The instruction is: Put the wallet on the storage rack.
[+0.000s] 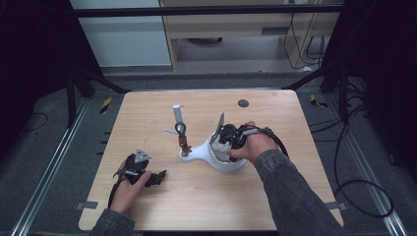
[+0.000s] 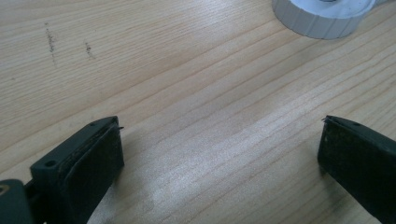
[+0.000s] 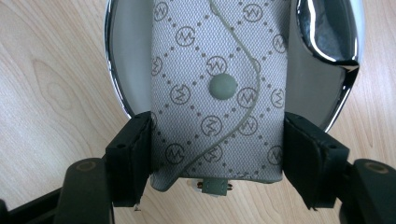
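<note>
Right gripper (image 3: 217,154) clamped on grey fabric pouch (image 3: 219,79), jaws pressing its two sides. Pouch patterned w/ circled M logos & dots, round snap button (image 3: 222,87) mid-face, small tab at bottom edge. Behind it, shiny chrome-rimmed mirror (image 3: 327,42), over wooden table (image 3: 51,79).

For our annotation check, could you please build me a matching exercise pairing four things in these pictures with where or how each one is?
Things:
1. left gripper
2. right gripper
3. patterned grey pouch
4. white tube

States:
A. lying on the table beyond the white dish
B. held over the shiny dish
C. open above bare wood
D. shut on the pouch

Pairs: 1-C, 2-D, 3-B, 4-A
</note>
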Demonstrator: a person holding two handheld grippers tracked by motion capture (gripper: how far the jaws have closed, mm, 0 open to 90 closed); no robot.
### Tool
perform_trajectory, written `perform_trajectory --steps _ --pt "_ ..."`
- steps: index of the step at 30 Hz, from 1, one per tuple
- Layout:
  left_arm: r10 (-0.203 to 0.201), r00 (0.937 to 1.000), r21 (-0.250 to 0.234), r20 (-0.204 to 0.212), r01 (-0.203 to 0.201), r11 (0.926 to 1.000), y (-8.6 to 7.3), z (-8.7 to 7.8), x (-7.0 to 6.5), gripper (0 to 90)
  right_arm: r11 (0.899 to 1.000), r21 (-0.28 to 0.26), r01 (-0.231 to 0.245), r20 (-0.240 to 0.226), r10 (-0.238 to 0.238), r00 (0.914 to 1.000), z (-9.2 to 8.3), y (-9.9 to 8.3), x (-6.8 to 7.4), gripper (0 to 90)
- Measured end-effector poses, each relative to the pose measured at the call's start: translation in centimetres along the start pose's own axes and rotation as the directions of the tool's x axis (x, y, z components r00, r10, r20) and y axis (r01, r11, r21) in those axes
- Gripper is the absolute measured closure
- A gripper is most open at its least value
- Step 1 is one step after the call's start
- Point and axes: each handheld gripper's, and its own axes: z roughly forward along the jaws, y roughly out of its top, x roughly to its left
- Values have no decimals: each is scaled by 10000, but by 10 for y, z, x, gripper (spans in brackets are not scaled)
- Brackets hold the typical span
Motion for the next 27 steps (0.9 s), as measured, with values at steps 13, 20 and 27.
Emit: perform_trajectory --steps 13,20,27 --pt "10 10000 0 11 -10 10000 0 0 0 0 10000 56 -30 -39 30 10000 2 2 1 307" --pt "9 10000 -2 10 -9 10000 0 0 0 0 10000 78 -25 -79 25 10000 4 4 1 306" --pt "9 10000 -4 11 -9 10000 0 0 0 0 9998 165 -56 -157 58 9999 7 5 1 304"
